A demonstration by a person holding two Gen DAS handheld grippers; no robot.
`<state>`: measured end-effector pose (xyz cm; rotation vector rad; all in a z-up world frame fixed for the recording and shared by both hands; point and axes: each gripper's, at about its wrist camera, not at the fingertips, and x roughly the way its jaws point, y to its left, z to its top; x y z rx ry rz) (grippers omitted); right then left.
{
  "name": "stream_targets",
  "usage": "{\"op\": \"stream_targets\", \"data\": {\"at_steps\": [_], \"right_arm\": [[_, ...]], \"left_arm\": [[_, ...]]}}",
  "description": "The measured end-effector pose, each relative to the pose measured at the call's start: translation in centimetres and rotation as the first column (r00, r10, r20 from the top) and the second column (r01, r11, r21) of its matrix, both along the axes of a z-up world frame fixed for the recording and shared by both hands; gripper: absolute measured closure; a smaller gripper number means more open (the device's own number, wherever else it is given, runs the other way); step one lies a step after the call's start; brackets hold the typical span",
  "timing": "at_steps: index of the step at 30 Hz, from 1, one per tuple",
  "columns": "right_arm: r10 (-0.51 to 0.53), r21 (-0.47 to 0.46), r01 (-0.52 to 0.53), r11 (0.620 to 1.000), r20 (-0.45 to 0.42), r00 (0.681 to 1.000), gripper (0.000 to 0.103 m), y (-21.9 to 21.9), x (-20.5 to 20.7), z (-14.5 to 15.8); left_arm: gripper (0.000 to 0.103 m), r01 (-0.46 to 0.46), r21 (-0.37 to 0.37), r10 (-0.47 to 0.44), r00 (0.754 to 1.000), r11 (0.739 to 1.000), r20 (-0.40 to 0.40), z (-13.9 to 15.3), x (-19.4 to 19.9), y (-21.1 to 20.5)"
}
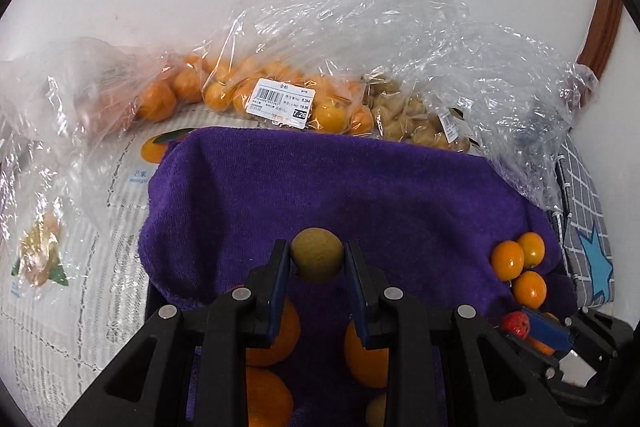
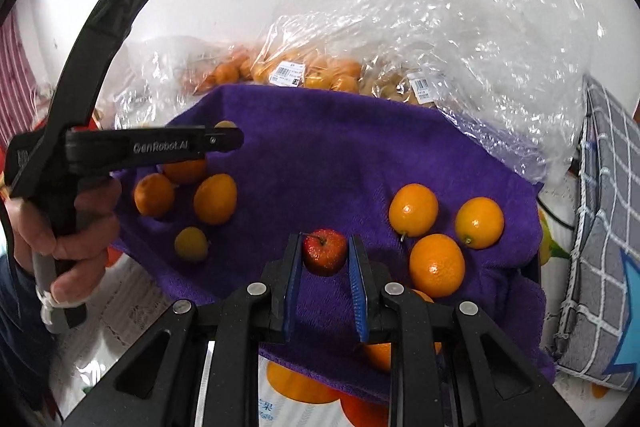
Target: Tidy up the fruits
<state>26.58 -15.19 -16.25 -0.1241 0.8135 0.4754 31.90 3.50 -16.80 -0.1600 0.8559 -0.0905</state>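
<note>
From the left wrist cam we see our left gripper [image 1: 317,259] clamped on a small yellow-green fruit [image 1: 317,255], held just above the purple towel [image 1: 360,187]. Three orange kumquats [image 1: 520,267] sit on the towel's right edge, bigger oranges [image 1: 364,355] lie near us under the fingers, and the right gripper pokes in at the near right corner with a red fruit. At the far side there's a clear bag of oranges [image 1: 256,91] with a price label, next to a bag of pale husked fruit [image 1: 412,119].

Over on the right wrist cam, our right gripper [image 2: 325,255] pinches a small red fruit [image 2: 324,250] with a stem, low over the towel. The three kumquats lie just to its right. On the left, a hand [image 2: 68,227] holds the left gripper over a few more oranges and a small yellow fruit [image 2: 191,243].
</note>
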Motion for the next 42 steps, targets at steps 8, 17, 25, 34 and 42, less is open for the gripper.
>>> {"op": "stream_targets", "data": {"at_steps": [8, 17, 25, 34, 42], "right_arm": [[0.007, -0.016, -0.007, 1.0, 0.013, 1.0, 0.08, -0.1, 0.0, -0.2], [0.005, 0.061, -0.007, 0.998, 0.025, 1.0, 0.063, -1.5, -0.3, 0.7], [-0.068, 0.152, 0.059, 0.987, 0.051, 0.996, 0.053, -3.6, -0.5, 2.3], [-0.169, 0.16, 0.155, 0.975, 0.079, 0.982, 0.053, -5.3, -3.4, 5.6], [-0.246, 0.132, 0.226, 0.965, 0.155, 0.957, 0.051, -6.4, -11.0, 10.3]], "left_arm": [[0.077, -0.005, 0.018, 0.005, 0.999, 1.0, 0.033, -0.2, 0.0, -0.2], [0.066, -0.02, -0.049, 0.023, 0.999, 0.999, 0.042, 0.1, -0.2, 0.8], [0.061, -0.039, -0.025, 0.041, 0.996, 0.999, 0.085, 2.0, -1.3, 0.9], [0.061, -0.043, 0.0, 0.043, 0.994, 0.999, 0.097, 4.8, -5.4, 0.1], [0.038, -0.02, 0.033, 0.016, 0.994, 0.999, 0.106, 6.9, -12.3, -1.1]]}}
